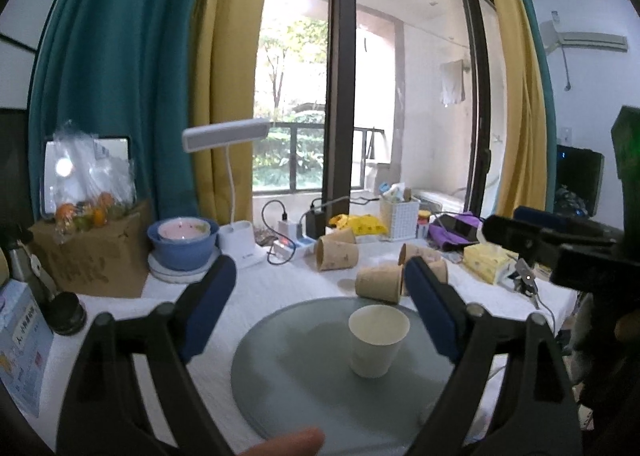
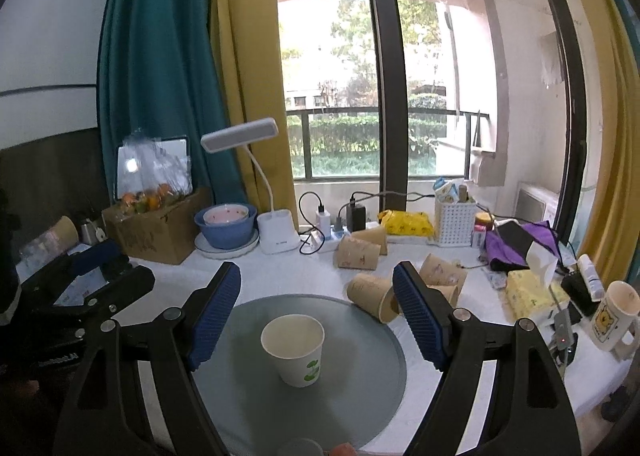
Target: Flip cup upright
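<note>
A white paper cup (image 1: pixel 378 340) stands upright, mouth up, on the round grey glass plate (image 1: pixel 288 384). It also shows in the right wrist view (image 2: pixel 296 348), with a green print on its side. My left gripper (image 1: pixel 320 312) is open and empty, above and a little short of the cup. My right gripper (image 2: pixel 316 312) is open and empty, with the cup below and between its blue pads (image 2: pixel 216 316). The right gripper shows at the right edge of the left wrist view (image 1: pixel 560 240). The left gripper shows at the left edge of the right wrist view (image 2: pixel 88 284).
Several brown paper cups (image 2: pixel 372 294) lie on their sides behind the plate. A blue bowl (image 2: pixel 226 226), white desk lamp (image 2: pixel 276 232), power strip, cardboard box (image 2: pixel 156 232), white basket (image 2: pixel 456 222), tissue pack (image 2: pixel 532 292) and a bear mug (image 2: pixel 614 314) crowd the white table.
</note>
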Available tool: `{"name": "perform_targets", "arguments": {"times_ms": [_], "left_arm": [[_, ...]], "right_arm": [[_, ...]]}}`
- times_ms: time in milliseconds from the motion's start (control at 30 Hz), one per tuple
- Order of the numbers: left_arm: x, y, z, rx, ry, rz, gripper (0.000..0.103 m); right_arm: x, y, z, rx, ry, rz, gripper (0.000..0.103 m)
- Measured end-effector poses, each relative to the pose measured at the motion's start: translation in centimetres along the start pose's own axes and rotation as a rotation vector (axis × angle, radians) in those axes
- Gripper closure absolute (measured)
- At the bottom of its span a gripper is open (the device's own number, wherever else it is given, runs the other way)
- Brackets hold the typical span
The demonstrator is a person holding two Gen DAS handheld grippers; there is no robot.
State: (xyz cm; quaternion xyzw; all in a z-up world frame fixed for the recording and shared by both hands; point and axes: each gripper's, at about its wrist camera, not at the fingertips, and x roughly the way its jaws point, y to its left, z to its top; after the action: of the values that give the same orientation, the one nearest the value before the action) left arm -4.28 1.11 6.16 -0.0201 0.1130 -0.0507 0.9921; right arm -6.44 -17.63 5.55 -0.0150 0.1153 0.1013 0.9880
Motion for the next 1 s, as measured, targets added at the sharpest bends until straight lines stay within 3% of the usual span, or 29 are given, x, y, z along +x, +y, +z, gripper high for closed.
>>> {"name": "perform_targets", "arguments": {"times_ms": [233,1000], "left_arm": [[-0.36,-0.46,0.33,0.019,-0.029,0.007,0.016],[-0.45,-0.17,0.01,0.001,-0.02,-0.004,0.016]], "right_arm": [[-0.49,-0.01,0.21,0.004,-0.009,0.02,0.021],[0.04,0.59,0.08,0.001,0.001,0.039,0.021]]}}
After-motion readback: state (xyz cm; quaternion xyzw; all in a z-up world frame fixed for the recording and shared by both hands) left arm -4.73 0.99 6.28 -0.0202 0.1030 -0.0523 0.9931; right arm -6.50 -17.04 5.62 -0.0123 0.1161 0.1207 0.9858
